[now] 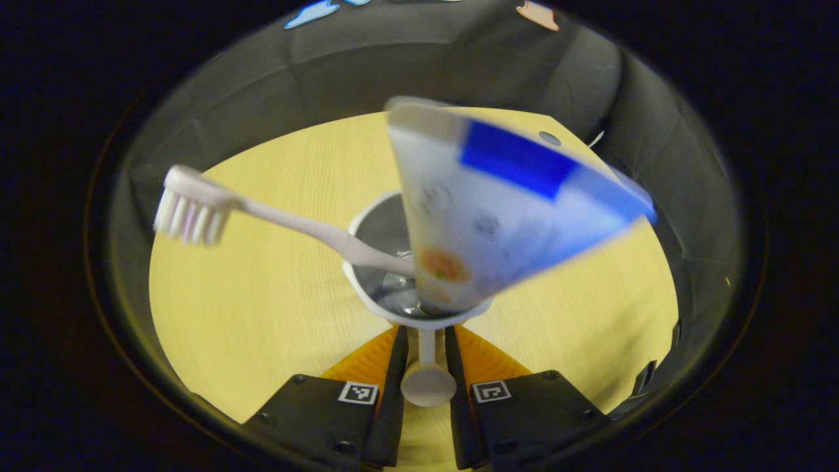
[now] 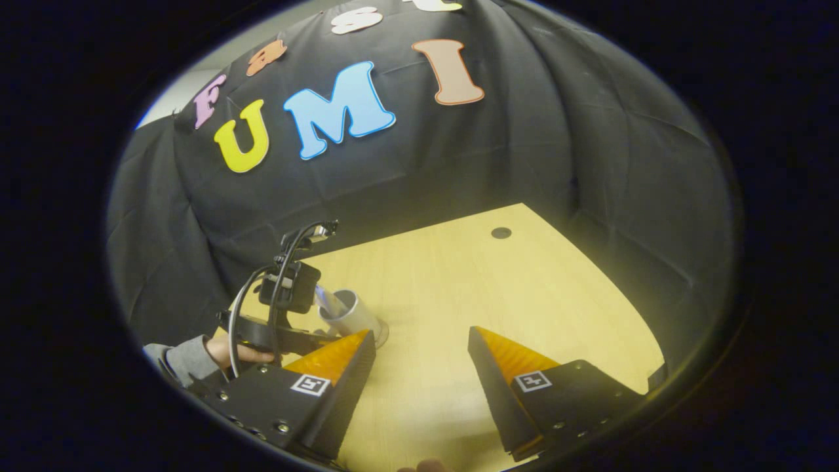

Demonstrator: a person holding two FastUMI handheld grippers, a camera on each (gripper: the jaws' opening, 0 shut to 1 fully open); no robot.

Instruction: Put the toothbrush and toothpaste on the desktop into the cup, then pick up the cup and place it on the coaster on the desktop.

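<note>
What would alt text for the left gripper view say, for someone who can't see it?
A gripper clamps the handle of a cup that holds a toothbrush, bristles out to the left, and a tilted toothpaste tube. The cup is over a pale wooden table with dark cloth behind.

One cup point(image 1: 419, 308) (one toothbrush point(image 1: 262, 219), one toothpaste point(image 1: 498, 210))
</note>
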